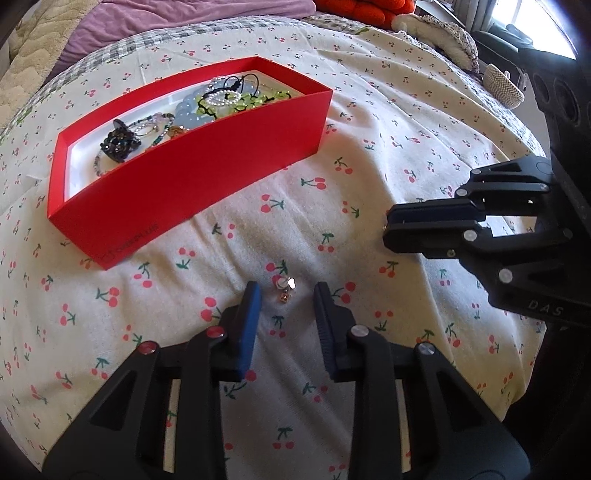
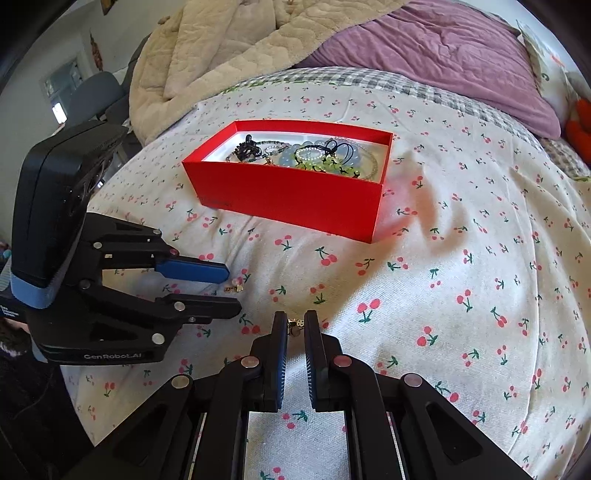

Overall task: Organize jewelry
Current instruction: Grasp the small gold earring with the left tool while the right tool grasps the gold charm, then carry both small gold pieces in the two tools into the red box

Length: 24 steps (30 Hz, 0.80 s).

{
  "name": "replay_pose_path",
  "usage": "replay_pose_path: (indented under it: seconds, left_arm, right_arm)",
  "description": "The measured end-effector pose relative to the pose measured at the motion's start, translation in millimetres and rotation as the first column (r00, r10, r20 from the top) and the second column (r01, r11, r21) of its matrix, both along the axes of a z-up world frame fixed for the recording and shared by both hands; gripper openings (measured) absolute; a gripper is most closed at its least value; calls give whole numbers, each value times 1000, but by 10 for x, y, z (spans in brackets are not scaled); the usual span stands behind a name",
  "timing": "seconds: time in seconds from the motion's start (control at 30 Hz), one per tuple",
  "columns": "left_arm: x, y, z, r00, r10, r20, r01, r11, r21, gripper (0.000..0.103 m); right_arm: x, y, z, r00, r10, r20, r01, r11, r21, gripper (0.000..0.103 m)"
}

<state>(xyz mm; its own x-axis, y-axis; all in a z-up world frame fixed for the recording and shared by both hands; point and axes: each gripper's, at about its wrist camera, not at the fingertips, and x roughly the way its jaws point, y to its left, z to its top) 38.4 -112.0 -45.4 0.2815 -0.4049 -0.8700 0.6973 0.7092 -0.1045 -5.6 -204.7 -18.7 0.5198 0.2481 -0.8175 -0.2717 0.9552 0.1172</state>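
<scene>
A red box (image 1: 207,173) (image 2: 295,195) sits on the cherry-print bedspread and holds bead bracelets (image 1: 207,101) (image 2: 321,155) and a black flower piece (image 1: 120,142). A small gold and pearl earring (image 1: 285,290) (image 2: 234,287) lies on the sheet between the fingertips of my open left gripper (image 1: 286,295) (image 2: 225,291). My right gripper (image 2: 295,325) (image 1: 386,229) is nearly closed around another small gold earring (image 2: 295,325), which sits between its fingertips.
The bedspread (image 1: 332,155) covers a soft, wrinkled bed. A purple quilt (image 2: 443,55) and a beige blanket (image 2: 229,40) lie at the far end. Orange cushions (image 1: 369,9) and a small woven basket (image 1: 504,83) are at the bed's edge.
</scene>
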Motion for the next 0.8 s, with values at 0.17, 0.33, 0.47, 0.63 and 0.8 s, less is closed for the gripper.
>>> replay_pose_path:
  seconds: [0.17, 0.33, 0.47, 0.63, 0.8]
  left_arm:
    - [-12, -48, -12, 1000, -5, 16, 5, 1000, 12, 26]
    - [-16, -53, -7, 1000, -10, 24, 9, 1000, 19, 12]
    - [-21, -48, -11, 999, -15, 37, 14, 1000, 19, 10]
    - [-46, -9, 12, 999, -2, 52, 1, 1000, 11, 6]
    - [-51, 77, 73, 998, 17, 56, -17, 1000, 0, 6]
  right_arm:
    - [7, -5, 3, 1000, -2, 2, 2, 1000, 1, 9]
    - [26, -27, 12, 1000, -10, 2, 10, 1000, -1, 9]
    - [46, -23, 21, 1000, -17, 1, 17, 1000, -7, 9]
    - [94, -2, 42, 1000, -23, -1, 23, 1000, -11, 9]
    - [142, 0, 69, 1000, -28, 4, 28, 999, -14, 9]
